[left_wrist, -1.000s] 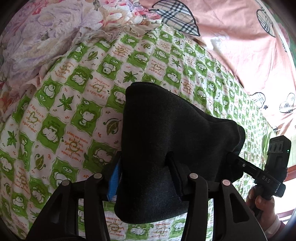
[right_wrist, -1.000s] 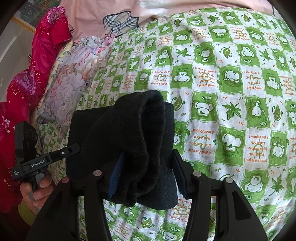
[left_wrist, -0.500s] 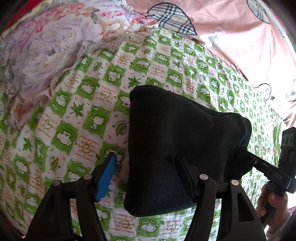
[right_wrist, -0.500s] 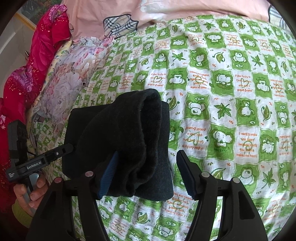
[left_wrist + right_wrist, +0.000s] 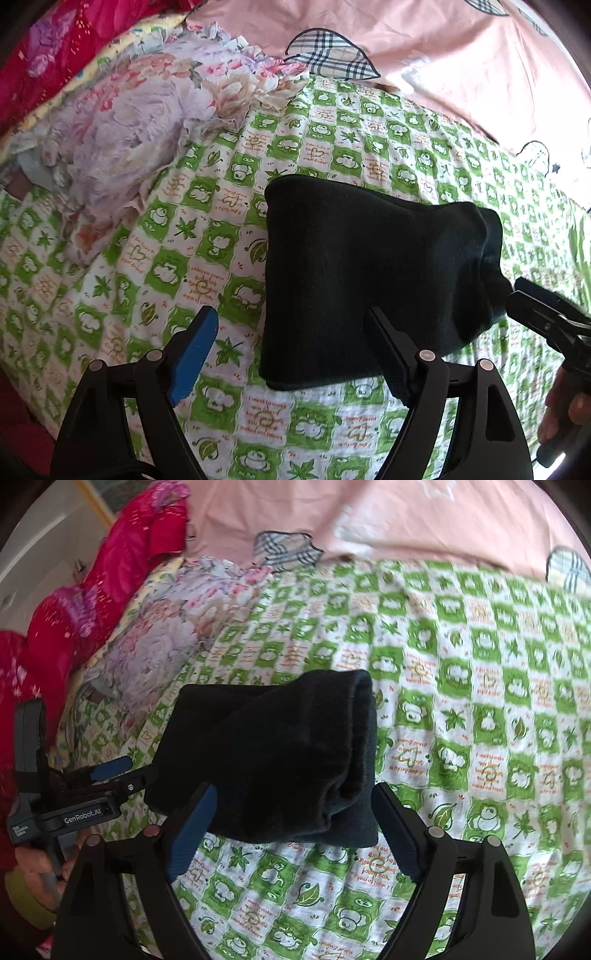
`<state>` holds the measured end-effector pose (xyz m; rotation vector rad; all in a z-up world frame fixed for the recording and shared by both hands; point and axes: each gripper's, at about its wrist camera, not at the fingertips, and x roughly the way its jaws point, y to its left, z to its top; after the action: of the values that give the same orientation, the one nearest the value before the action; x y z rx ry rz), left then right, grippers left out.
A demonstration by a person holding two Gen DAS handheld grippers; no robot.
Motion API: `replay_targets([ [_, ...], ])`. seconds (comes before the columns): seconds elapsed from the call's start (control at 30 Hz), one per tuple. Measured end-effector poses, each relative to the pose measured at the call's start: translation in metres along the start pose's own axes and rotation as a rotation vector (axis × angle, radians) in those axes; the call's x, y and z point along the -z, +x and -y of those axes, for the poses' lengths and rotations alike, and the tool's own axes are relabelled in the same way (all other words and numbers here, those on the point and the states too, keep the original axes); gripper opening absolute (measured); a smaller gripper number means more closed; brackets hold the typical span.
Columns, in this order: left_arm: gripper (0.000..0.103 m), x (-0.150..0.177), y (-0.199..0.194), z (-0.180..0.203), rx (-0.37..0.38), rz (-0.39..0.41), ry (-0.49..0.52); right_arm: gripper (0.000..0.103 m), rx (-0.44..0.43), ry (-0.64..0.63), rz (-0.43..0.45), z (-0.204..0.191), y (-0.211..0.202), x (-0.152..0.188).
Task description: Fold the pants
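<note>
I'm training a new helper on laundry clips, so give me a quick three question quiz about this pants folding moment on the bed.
1. True or false: the black pants lie folded in a compact bundle on the green checked sheet.
2. Multiple choice: what lies beside the sheet towards the pillows? A) a floral cloth B) a cardboard box C) a wooden tray
3. Fill in: neither the left gripper nor the right gripper is pressing on the pants; their fingers stand ____.

Key: 1 true. 2 A, the floral cloth. 3 apart, and the jaws of both are opening, with the bundle's near edge between them.
</note>
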<state>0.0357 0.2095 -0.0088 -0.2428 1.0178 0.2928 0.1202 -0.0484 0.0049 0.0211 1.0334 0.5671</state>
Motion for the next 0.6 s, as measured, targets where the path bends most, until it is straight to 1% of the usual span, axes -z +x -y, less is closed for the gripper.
replay_targets([
  [0.17, 0.083, 0.01, -0.01, 0.009, -0.065, 0.036, 0.039, 0.091, 0.036, -0.069, 0.026, -0.014, -0.004, 0.008],
  [0.27, 0.083, 0.014, -0.016, 0.012, -0.088, 0.058, 0.054, 0.093, 0.055, -0.089, 0.035, -0.018, -0.006, 0.013],
  [0.4, 0.083, 0.017, -0.023, 0.013, -0.1, 0.077, 0.057, 0.095, 0.084, -0.124, 0.042, -0.025, -0.006, 0.018],
  [0.5, 0.084, 0.021, -0.026, 0.011, -0.106, 0.08, 0.054, 0.097, 0.146, -0.166, 0.046, -0.031, -0.005, 0.022],
  [0.6, 0.085, 0.025, -0.026, 0.009, -0.098, 0.069, 0.044, 0.097, 0.22, -0.201, 0.039, -0.036, -0.001, 0.024],
])
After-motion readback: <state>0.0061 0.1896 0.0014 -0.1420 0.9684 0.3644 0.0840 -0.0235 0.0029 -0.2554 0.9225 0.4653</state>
